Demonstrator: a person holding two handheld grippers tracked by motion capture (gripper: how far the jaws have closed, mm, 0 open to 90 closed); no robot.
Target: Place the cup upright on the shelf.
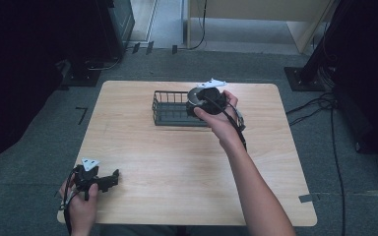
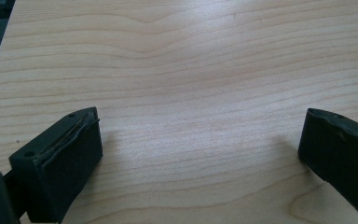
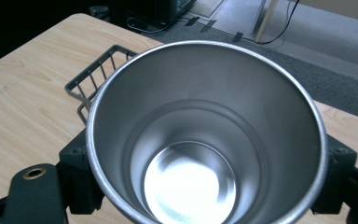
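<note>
Right gripper (image 1: 203,101) is clamped on a steel cup (image 3: 205,135), one black finger (image 3: 81,179) on each side of the outer wall just under the rim. In the high view the cup (image 1: 195,96) is held off the surface over the right end of a wire basket (image 1: 170,109), mouth tipped toward the camera side; whether it touches the basket cannot be told.

Cup: thin brushed metal, round, walls taper down to a shiny flat bottom, rolled lip at the top, empty inside. Likely light and rigid, will not crush or break, but the smooth curved wall looks slippery, so it could twist or slide between flat pads. Best hold is probably as now, squeezing across the widest part below the lip, which acts as a stop against slipping down.

Basket: dark coated wire, rectangular, open grid sides, stiff, low walls, sits on the far middle of the worktop (image 1: 177,167). Worktop is pale wood-grain laminate, smooth, rounded corners.

Left gripper (image 1: 109,181) rests at the near left corner of the worktop, fingers (image 2: 60,161) spread wide with nothing between them, just bare wood grain; pads are matt black rubbery blocks with slightly worn edges
</note>
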